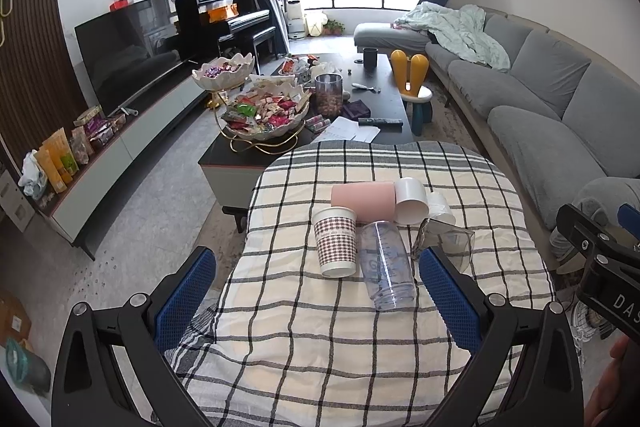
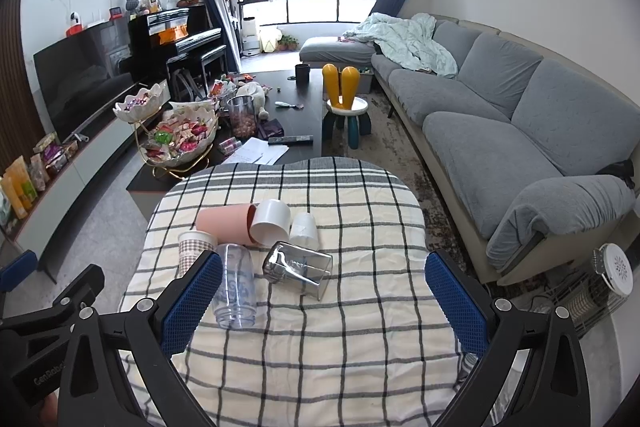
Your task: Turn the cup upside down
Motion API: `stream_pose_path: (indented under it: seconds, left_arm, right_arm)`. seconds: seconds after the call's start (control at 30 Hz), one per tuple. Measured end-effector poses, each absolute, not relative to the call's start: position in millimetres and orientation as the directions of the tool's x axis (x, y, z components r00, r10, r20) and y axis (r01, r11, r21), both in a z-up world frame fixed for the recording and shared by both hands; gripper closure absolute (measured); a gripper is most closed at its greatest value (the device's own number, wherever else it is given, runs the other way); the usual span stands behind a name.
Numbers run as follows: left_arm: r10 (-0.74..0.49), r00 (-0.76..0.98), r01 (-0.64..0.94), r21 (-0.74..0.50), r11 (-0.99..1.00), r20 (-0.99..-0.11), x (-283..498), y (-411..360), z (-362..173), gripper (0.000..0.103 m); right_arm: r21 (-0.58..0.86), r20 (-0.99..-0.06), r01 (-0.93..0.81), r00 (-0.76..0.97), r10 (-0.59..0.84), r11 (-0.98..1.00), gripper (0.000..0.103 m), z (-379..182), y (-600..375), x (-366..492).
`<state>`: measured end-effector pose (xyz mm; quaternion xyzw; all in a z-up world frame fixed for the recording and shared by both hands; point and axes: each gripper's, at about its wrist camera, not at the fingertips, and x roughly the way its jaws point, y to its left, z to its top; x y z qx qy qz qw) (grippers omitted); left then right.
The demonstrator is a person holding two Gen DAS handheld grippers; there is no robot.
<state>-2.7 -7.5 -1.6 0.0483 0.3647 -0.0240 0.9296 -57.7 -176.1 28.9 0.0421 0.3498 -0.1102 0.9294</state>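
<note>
Several cups lie on a checked cloth (image 1: 360, 339) on a small table. A houndstooth paper cup (image 1: 335, 242) (image 2: 191, 250), a clear plastic cup (image 1: 387, 265) (image 2: 236, 287), a pink cup (image 1: 362, 202) (image 2: 224, 221), a white cup (image 1: 412, 201) (image 2: 272, 222), a small translucent cup (image 1: 440, 207) (image 2: 304, 230) and a clear glass jug (image 1: 448, 239) (image 2: 298, 269) all lie on their sides. My left gripper (image 1: 316, 279) is open, short of the cups. My right gripper (image 2: 324, 281) is open, the jug between its fingers' lines.
A coffee table (image 1: 384, 99) with snack bowls (image 1: 266, 113) stands beyond the cloth. A grey sofa (image 2: 500, 131) runs along the right. A TV (image 1: 132, 55) and low cabinet are on the left. A child's stool (image 2: 346, 111) stands by the sofa.
</note>
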Motion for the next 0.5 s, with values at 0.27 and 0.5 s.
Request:
stream_pose_path:
  seconds: [0.27, 0.5]
  left_arm:
    - [-0.012, 0.732, 0.082, 0.071, 0.994, -0.681, -2.3, -6.7, -2.0, 0.000]
    - [-0.011, 0.730, 0.076, 0.065, 0.995, -0.683, 0.1, -1.2, -9.0, 0.000]
  right_arm:
    - [0.001, -0.661, 0.233, 0.730, -0.175, 0.972, 0.001, 28.9, -175.5, -55.4]
    - [0.001, -0.663, 0.233, 0.728, -0.174, 0.972, 0.001, 26.3, -176.4, -53.7]
